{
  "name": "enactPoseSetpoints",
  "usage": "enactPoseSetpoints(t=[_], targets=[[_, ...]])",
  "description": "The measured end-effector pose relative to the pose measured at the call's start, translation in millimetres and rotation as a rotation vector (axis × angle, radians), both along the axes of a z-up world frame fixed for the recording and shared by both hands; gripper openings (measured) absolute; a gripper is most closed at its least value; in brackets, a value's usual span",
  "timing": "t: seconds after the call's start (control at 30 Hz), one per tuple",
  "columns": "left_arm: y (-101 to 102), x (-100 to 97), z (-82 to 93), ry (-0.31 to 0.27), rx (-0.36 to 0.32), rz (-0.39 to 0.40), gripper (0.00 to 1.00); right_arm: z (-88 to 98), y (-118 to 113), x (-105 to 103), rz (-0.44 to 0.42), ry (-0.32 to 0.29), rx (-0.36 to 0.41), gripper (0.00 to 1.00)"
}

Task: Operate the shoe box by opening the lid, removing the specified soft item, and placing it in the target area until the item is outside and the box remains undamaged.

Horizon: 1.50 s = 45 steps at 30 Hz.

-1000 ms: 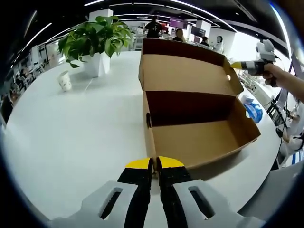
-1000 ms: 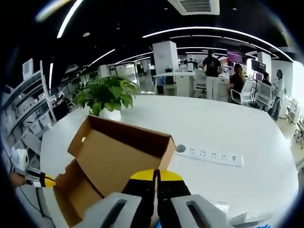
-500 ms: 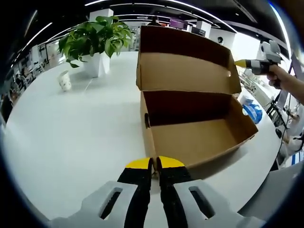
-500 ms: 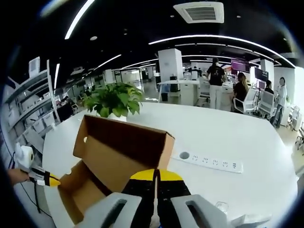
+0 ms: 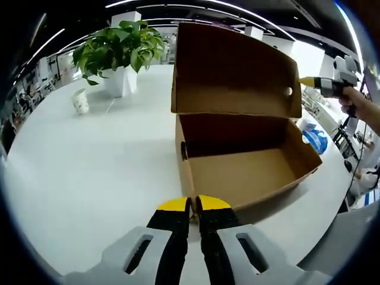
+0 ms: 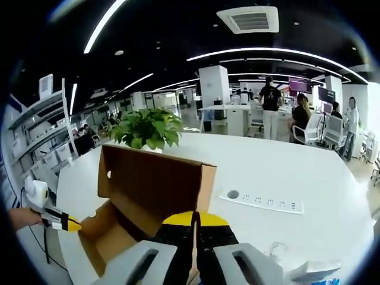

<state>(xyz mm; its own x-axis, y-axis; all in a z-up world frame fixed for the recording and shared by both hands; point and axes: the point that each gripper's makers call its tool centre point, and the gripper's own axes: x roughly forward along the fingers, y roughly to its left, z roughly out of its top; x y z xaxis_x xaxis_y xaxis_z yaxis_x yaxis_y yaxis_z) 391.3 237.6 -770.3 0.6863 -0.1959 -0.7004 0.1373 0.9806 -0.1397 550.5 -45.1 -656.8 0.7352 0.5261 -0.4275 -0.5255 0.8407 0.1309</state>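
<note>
Shoe box [image 5: 243, 160] open, just beyond left hand-held gripper [image 5: 193, 205], jaws together

A wide glossy white tabletop [image 5: 89, 160] carries a leafy green plant in a white pot [image 5: 119, 53] and a long white power strip [image 6: 264, 202]. Bright strip lights [image 6: 261, 52] curve across the dark ceiling (with a square vent [image 6: 247, 19]); white pillars [image 6: 214, 86] stand behind.
</note>
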Motion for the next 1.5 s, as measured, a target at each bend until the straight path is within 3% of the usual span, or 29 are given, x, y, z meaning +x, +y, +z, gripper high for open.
enactPoseSetpoints(t=[0.83,1.5], targets=[[2,1.3,1.0,-0.005,-0.005,-0.004,0.03,0.4,-6,-29,0.000,-0.049,0.009,0.00],[1,-0.7,3.0,-0.021,0.005,-0.031,0.04,-5.6,-3,-57,0.030,-0.046,0.014,0.00]])
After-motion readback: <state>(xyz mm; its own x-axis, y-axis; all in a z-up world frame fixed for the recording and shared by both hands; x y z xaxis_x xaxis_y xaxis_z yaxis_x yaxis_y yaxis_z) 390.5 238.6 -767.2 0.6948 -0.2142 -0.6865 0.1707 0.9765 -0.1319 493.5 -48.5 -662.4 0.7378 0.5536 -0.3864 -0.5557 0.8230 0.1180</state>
